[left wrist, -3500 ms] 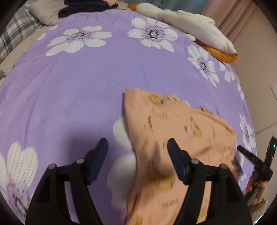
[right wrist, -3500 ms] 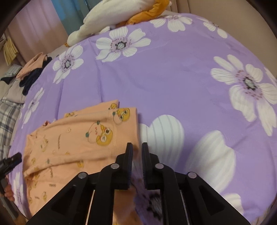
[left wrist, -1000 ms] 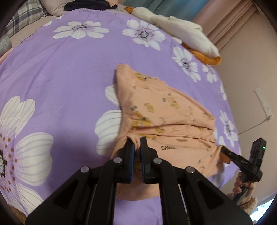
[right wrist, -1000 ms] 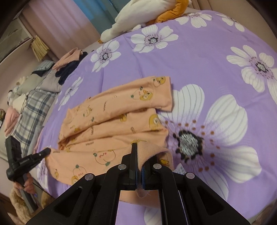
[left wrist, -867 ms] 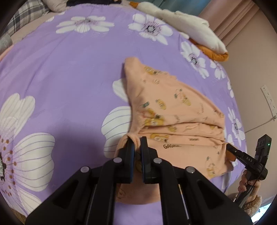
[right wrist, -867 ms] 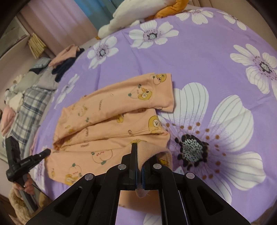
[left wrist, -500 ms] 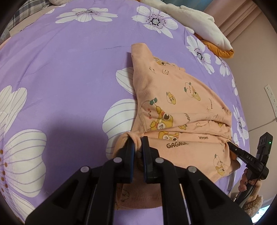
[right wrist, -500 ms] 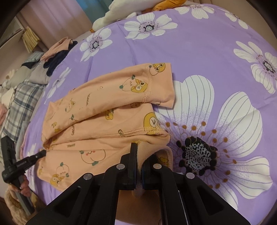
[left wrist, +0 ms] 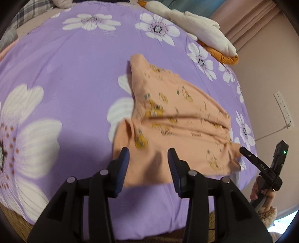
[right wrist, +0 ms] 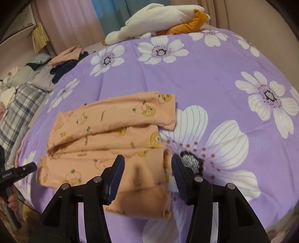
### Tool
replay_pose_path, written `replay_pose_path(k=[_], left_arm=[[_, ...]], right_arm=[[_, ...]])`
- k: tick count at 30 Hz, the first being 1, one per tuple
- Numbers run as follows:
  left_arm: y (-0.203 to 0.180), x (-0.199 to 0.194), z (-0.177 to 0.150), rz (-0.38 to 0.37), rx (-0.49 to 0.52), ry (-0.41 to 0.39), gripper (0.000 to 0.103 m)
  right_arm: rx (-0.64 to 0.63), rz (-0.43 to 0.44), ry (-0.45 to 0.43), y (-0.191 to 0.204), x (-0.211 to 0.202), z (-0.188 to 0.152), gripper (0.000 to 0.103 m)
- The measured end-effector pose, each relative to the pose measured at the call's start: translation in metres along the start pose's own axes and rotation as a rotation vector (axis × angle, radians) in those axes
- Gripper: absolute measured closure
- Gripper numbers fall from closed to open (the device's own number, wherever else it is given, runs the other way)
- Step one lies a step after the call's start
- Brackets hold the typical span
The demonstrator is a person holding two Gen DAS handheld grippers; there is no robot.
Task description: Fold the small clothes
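Fingers first: on my left gripper (left wrist: 148, 161) the jaws are opening, and on my right gripper (right wrist: 147, 171) they are opening too, with the near hem of the peach garment (right wrist: 115, 142) lying between and below each pair but not pinched, as far as I can make out; the left view is smeared, so I can't be certain about light contact there. I judge the cloth to be a thin, soft knit, light and floppy, the sort that slumps wherever it's dropped and drags its lower layers along if pulled sideways, so I'd take it by an edge or corner where the layers are doubled, not by the slack middle. It lies in loose overlapping folds near the front edge of the bed (right wrist: 214, 78), on the purple flowered cover, with its near flap folded over right under my fingers and its cuffed end with the cartoon print lying farther out toward the middle. Beyond it the cover is bare up to a white and orange plush toy (right wrist: 160, 16) at the far side, with a heap of other clothes (right wrist: 67, 58) off to the left.
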State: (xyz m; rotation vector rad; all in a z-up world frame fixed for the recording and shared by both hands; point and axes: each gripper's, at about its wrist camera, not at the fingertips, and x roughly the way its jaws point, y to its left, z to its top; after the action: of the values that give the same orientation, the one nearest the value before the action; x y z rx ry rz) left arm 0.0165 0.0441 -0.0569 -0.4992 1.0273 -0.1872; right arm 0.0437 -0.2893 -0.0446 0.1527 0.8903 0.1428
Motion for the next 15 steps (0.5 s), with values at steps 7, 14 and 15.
replay_pose_path(k=[7, 14, 15], left_arm=[[-0.004, 0.013, -0.013, 0.012, -0.009, 0.033, 0.068], [-0.011, 0.006, -0.01, 0.026, 0.012, -0.029, 0.099], [-0.012, 0.003, -0.008, 0.02, 0.011, -0.042, 0.099]], right_arm=[[-0.018, -0.021, 0.056, 0.005, 0.018, -0.015, 0.065], [-0.02, -0.03, -0.014, 0.007, 0.006, -0.011, 0.096], [-0.023, -0.008, -0.028, 0.007, 0.002, -0.009, 0.097]])
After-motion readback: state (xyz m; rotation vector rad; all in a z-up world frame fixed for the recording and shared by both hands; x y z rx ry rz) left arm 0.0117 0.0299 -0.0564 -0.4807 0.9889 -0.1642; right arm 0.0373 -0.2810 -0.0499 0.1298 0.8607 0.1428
